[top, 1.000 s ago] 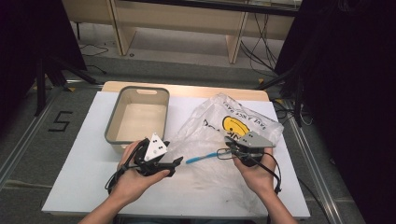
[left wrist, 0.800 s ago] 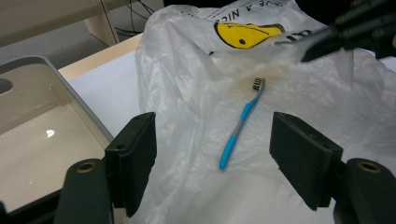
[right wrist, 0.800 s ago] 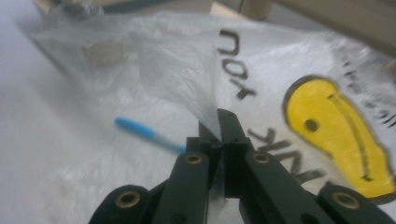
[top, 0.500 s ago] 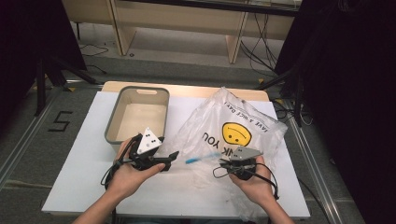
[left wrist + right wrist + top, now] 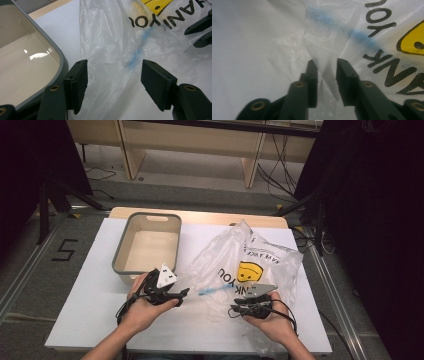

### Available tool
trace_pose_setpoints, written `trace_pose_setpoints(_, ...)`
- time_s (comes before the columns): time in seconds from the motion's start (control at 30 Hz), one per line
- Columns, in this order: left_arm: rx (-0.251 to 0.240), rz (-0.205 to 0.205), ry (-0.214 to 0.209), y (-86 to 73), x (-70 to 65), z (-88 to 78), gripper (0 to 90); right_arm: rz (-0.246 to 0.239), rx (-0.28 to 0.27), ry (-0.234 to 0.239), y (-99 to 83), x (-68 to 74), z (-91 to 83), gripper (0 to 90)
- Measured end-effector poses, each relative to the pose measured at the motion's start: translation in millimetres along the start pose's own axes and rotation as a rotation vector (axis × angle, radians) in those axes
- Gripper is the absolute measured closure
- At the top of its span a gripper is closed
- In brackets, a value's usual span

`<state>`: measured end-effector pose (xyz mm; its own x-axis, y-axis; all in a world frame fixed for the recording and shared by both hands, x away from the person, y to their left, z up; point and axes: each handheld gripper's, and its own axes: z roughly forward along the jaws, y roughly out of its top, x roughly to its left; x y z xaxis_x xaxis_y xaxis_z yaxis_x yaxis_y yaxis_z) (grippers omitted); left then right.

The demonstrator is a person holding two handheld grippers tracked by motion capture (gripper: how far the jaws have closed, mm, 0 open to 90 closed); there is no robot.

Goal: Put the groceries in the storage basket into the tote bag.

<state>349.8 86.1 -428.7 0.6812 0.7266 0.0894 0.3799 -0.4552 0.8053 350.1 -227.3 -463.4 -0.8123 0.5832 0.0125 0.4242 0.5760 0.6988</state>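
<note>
Just beyond my left claw sits one grey-rimmed bin with a cream inside, and I can see nothing lying in it; in the left gripper view its rounded corner curves right beside my left-hand jaw. The other container is one clear plastic bag, crumpled on the white table between my two claws and spreading away past them. Inside it lies one thin blue thing, blurred through the film so I cannot tell what it is; it stretches between the tips of my left claw and my right claw. The bag carries a yellow smiley face and black print: I read "YOU" next to the face, and in the right gripper view the letters "ANK" beside it; a smaller curved line of writing beyond the face is too blurred to read. My left claw stands wide apart, its jaws having just been closing a little, with a fold of the bag and the blue streak showing in the gap but neither pad pressing on them. My right claw has just been opening; its jaws stand a narrow gap apart with bag film running up between them, and the pads do not pinch it. I count one bin, one bag, one blue item and two claws.
</note>
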Motion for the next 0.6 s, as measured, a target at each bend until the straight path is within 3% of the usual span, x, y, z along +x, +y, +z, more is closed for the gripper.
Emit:
trace_pose_setpoints(0.13, 0.006, 0.016, -0.009, -3.0, -2.8, 2.4, 39.2, 0.039, -0.121, 0.009, -0.2, -3.5, -17.7, 54.5)
trace_pose_setpoints(0.27, 0.013, 0.009, -0.006, -6.4, -2.0, 5.4, 39.0, 0.077, -0.201, -0.040, -3.6, -11.1, -41.6, 46.1)
trace_pose_setpoints(0.43, 0.009, 0.000, -0.002, -10.3, -2.1, 4.9, 38.3, 0.124, -0.228, -0.103, -18.3, -20.4, -63.4, 44.0)
trace_pose_setpoints(0.6, 0.002, -0.006, 0.005, -14.5, -0.7, 3.4, 37.2, 0.158, -0.230, -0.131, -35.9, -23.9, -73.0, 43.3)
